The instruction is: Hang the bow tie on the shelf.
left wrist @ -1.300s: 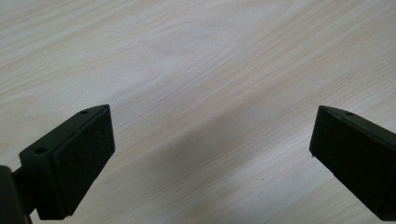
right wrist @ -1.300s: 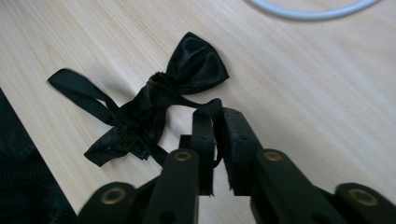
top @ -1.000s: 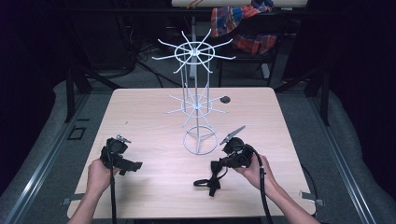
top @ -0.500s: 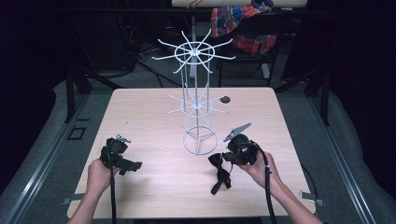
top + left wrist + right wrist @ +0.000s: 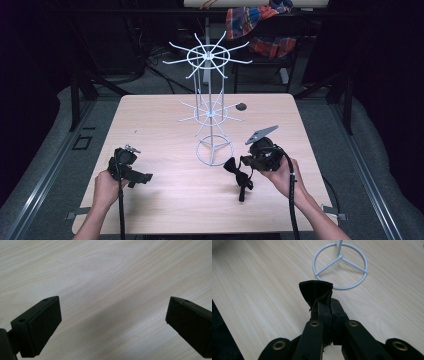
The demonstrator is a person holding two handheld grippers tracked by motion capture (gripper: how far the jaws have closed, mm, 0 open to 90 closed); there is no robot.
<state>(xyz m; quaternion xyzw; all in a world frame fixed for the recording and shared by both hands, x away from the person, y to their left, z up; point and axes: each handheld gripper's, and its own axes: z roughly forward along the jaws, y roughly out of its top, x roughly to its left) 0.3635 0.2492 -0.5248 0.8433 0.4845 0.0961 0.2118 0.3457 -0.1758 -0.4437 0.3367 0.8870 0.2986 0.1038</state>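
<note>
Two grippers are working over the table: the right gripper is clamping a black bow tie, which is jutting from its jaw tips just short of the white wire rack. The left gripper is hovering with jaws wide apart, nothing between them.

A black bow tie hangs clamped in the right gripper, just beside the ring base of the white wire rack. One pleated fabric wing fans out above the pinched jaws, while its strap dangles toward the table.
</note>
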